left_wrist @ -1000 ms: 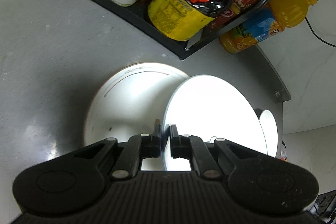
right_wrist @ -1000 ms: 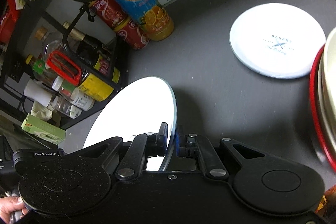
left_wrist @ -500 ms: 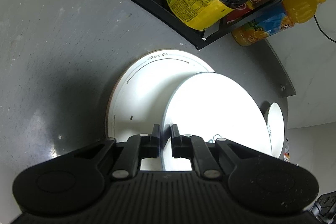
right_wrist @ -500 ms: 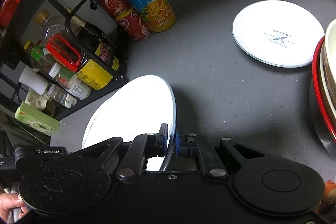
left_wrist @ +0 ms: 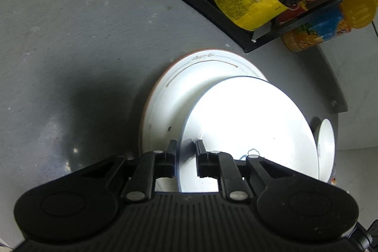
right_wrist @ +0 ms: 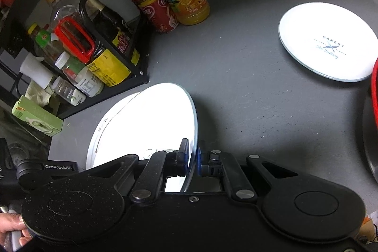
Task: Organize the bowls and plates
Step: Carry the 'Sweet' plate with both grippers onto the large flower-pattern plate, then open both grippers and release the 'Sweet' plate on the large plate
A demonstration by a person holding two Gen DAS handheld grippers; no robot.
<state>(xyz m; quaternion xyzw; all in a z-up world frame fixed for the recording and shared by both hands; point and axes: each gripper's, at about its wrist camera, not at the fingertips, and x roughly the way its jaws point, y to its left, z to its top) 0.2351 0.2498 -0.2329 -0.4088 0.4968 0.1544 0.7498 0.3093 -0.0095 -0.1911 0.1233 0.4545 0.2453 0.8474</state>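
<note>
- We are stacking: the blue-rimmed white plate (left_wrist: 248, 124) lies tilted over the larger brown-edged white plate (left_wrist: 189, 86) on the grey table (left_wrist: 82, 39); our right gripper (right_wrist: 193, 157) pinches its rim.
- Our left gripper (left_wrist: 186, 152) has just been opening, fingers spread loosely astride that rim; next, we judge, the right must release gently.

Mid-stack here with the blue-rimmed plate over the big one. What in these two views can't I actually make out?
- Blue-rimmed plate: its face is washed out by glare in both views, so any print is unreadable.
- Its near rim: covered by the left gripper in the left view and the right gripper in the right.
- Whether it rests flat on the large plate: the contact is hidden.
- Red-rimmed dishes: cut off by the right edge, right view.
</note>
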